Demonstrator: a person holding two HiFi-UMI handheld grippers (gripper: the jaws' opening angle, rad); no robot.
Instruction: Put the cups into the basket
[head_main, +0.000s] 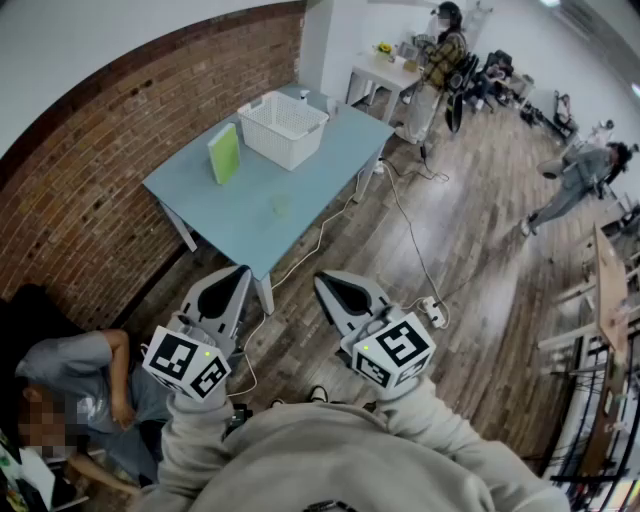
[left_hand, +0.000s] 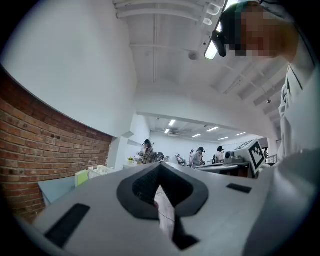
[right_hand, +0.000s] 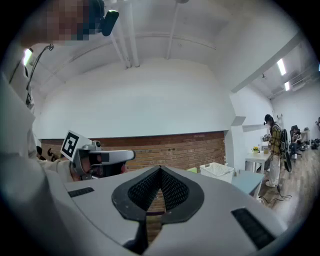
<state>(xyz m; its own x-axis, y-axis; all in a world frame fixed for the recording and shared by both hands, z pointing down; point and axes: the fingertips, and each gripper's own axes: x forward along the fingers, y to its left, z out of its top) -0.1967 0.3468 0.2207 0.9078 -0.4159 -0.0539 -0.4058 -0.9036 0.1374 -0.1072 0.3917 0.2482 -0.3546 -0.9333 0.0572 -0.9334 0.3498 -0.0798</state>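
Head view, tongs: the left gripper (head_main: 238, 272) and the right gripper (head_main: 325, 280) are held level side by side in front of the person's grey sweatshirt, over the brown wooden plank floor (head_main: 470, 230) and well short of the table.
Head view, table: a light blue rectangular table (head_main: 300, 190) stands against the curved red brick wall (head_main: 120, 150).
Head view, basket: a white slatted plastic basket (head_main: 285, 130) sits at the table's far end, with a pale green flat panel (head_main: 224, 153) upright just beside it.
Head view, cup: what appears to be a small translucent greenish cup (head_main: 280, 205) stands alone on the bare tabletop, outside the basket; it is too faint to be sure.
Head view, bystanders: a seated person in a grey top (head_main: 90, 390) is at lower left, and a standing person in a plaid shirt (head_main: 440, 60) is beyond the table.
Left gripper view, jaws: the two dark pads meet at their tips with nothing between them.
Left gripper view, background: the basket (left_hand: 100, 171) and green panel (left_hand: 81, 177) show far off at the left; the right gripper's marker cube (left_hand: 255, 152) is at the right.
Right gripper view, jaws: pressed together at the tips and empty.
Right gripper view, background: the basket (right_hand: 216, 170) sits far ahead on the table, before the brick wall; the left gripper (right_hand: 100, 157) is alongside at the left.
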